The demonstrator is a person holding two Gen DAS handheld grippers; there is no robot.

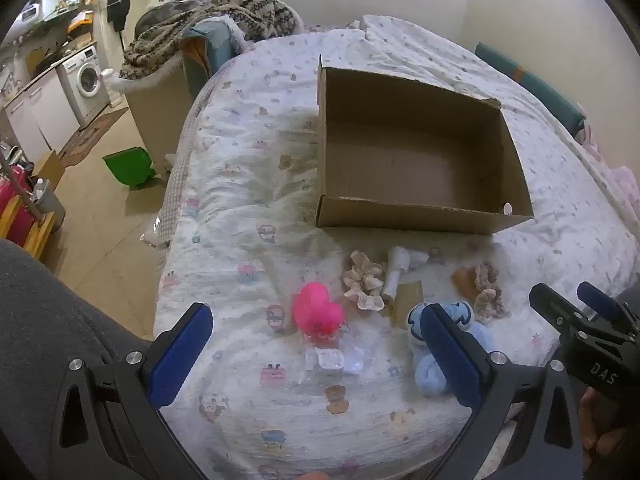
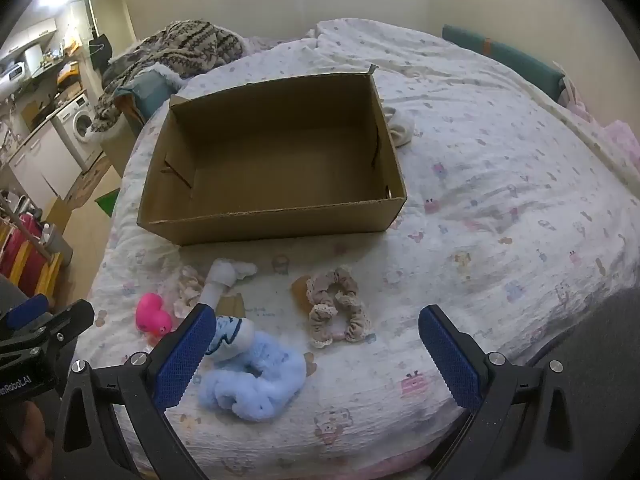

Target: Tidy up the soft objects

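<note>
Here, the fluffy pale-blue rolled cloth (image 2: pixel 256 376) lies on the bed's patterned quilt (image 2: pixel 500 208), near the empty brown cardboard box (image 2: pixel 264 224); my right gripper (image 2: pixel 318 348) and left gripper (image 1: pixel 316 346) hover, fingers spread, holding nothing; first pick apparently pending; next, close on the cloth.

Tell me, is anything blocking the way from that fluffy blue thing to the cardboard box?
Nothing tall. Between the blue plush and the cardboard box lie only low items on the bed: a white roll and a beige scrunchie. The box is open-topped.

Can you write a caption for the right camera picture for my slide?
Open right gripper hovers above a blue fluffy sock and lacy scrunchies on the bed, an empty cardboard box behind.
</note>
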